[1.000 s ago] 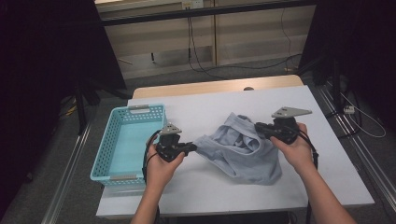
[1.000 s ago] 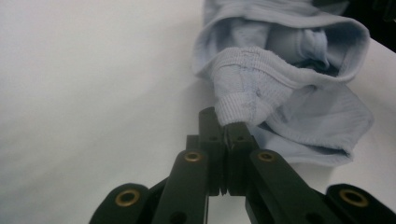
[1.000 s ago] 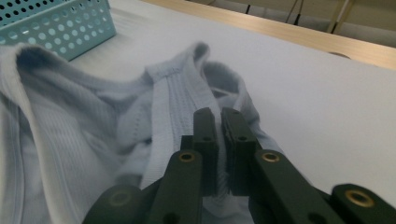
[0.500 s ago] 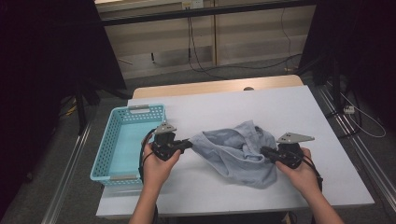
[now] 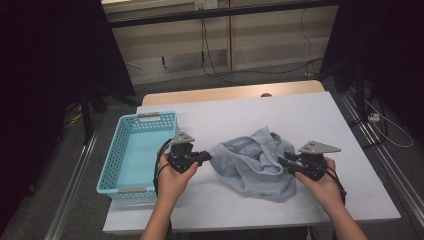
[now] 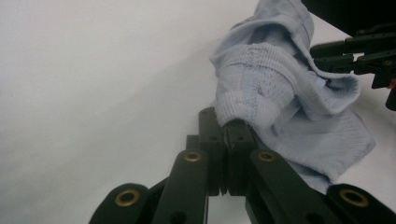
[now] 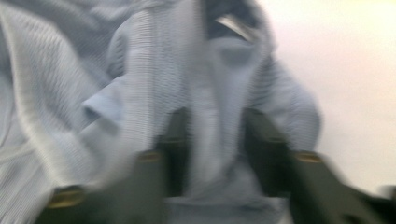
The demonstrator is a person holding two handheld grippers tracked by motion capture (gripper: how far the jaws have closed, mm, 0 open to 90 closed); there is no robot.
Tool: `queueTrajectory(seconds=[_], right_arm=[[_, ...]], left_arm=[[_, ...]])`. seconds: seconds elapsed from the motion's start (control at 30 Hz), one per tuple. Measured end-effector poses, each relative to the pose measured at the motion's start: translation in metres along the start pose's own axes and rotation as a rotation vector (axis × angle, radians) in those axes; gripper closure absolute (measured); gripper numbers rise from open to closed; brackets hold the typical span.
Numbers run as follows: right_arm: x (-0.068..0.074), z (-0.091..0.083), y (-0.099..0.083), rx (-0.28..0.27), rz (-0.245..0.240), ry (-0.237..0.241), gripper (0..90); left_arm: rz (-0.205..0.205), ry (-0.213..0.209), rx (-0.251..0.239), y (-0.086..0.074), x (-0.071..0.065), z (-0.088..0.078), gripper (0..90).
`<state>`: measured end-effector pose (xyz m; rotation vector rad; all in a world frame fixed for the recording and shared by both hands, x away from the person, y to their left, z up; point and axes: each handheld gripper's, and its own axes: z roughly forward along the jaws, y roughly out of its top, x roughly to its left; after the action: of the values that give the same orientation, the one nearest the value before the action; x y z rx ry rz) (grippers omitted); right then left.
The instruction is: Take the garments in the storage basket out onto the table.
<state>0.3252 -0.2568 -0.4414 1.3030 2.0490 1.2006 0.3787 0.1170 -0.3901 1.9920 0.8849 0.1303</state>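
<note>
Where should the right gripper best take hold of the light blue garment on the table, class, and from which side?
Grip the folded edge at the garment's right end, coming in level from the right. That fold already lies between the right gripper's open jaws, opposite the ribbed hem the left gripper pinches.

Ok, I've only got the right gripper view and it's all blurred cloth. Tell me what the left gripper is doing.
Observer: The left gripper is shut on a ribbed hem of the light blue garment.
Operator: Now tell me where it could go.
Observer: A turquoise basket stands at the left of the table, beside the left hand, with nothing in it.
Operator: Give me my gripper from above.
Observer: The right gripper sits at the garment's right edge; its jaws have just been opening, cloth between them.
</note>
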Motion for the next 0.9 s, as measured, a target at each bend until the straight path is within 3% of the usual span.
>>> queueTrajectory(seconds=[0.13,0.4,0.9], right_arm=[[0.000,-0.004,0.007,-0.030,0.008,-0.013,49.5],[0.006,-0.004,0.015,-0.038,-0.022,-0.025,39.2],[0.011,-0.003,0.032,-0.054,-0.018,-0.014,34.0]], left_arm=[[0.003,-0.008,-0.005,0.003,-0.001,-0.001,88.6],[0.009,-0.014,-0.016,0.009,-0.004,-0.003,88.6],[0.021,-0.025,-0.008,0.012,-0.007,0.001,88.6]])
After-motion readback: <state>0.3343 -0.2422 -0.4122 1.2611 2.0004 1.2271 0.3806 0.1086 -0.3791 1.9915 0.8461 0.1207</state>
